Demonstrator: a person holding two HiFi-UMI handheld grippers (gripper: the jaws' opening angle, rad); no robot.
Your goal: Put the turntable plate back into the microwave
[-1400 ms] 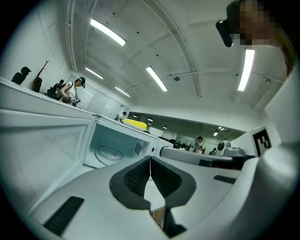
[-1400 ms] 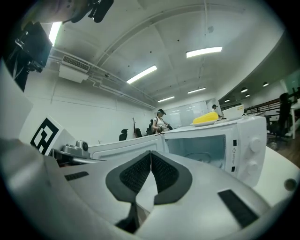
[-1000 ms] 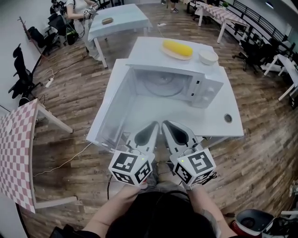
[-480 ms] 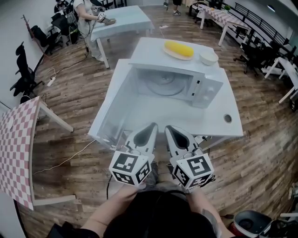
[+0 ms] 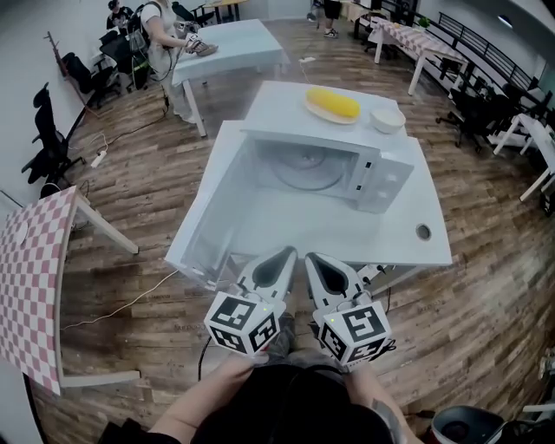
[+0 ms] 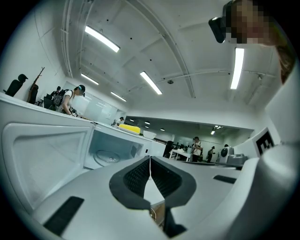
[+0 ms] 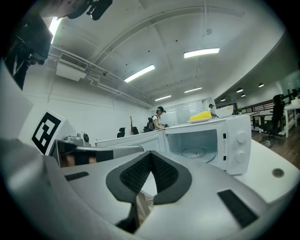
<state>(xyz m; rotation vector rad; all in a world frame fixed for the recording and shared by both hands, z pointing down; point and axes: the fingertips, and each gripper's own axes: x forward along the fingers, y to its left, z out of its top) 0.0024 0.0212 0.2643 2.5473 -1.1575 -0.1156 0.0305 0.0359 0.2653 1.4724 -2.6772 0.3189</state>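
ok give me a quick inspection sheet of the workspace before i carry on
surface: white table, with a round hole near its right edge.
job's things: microwave stands on the table with its door swung open to the left; turntable plate lies inside the cavity.
clutter: yellow item on a plate and white bowl, both on top of the microwave.
grippers: left claw shut, nothing in it; right claw shut, nothing in it; held side by side.
cables: one cord trails over the floor at left.
surroundings: wooden floor, checkered table, a person at a far table.
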